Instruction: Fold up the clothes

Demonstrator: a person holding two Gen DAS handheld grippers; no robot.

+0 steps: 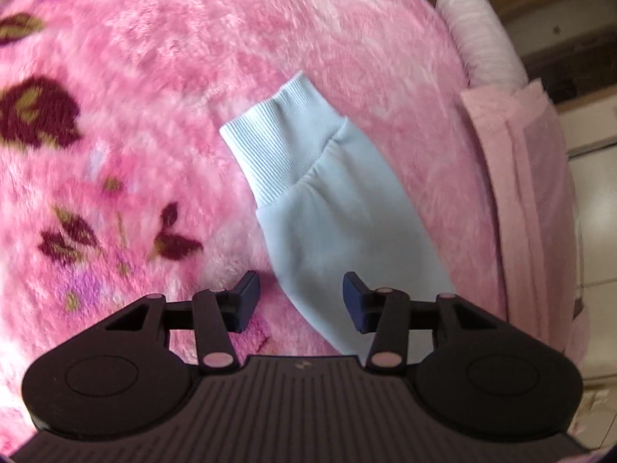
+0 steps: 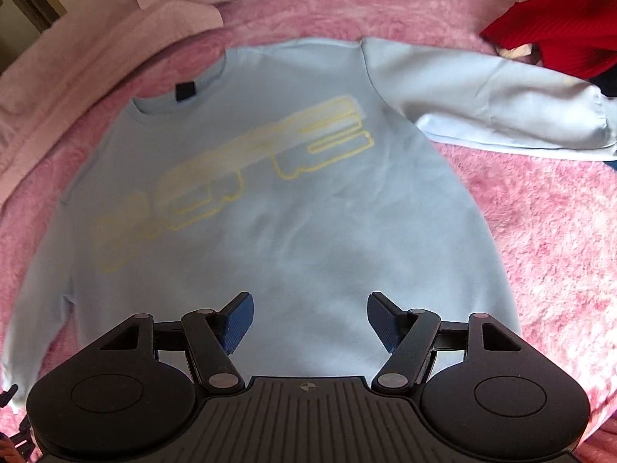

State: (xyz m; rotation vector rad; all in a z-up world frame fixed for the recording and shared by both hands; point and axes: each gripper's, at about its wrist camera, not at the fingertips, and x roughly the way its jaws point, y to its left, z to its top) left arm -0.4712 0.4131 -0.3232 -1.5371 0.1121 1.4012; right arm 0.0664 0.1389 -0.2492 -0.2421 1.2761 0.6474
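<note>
On the pink fleece blanket (image 2: pixel 540 231) lay the light-blue sweatshirt (image 2: pixel 270 212), flat. Left claw (image 1: pixel 300 301) gaped above its sleeve (image 1: pixel 339 223); right claw (image 2: pixel 310 322) gaped, empty. Pinching blanket pile with the sleeve looked likely.

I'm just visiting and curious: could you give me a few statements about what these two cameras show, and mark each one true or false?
1. The sweatshirt is light blue with yellow lettering. True.
2. The sweatshirt is already folded into a neat square. False: it lies spread flat, one sleeve stretched sideways.
3. The left gripper clamps the cuff. False: its jaws stand apart, short of the cuff.
4. The right gripper is open above the sweatshirt. True.
5. A red garment lies on the pink blanket. True.
</note>
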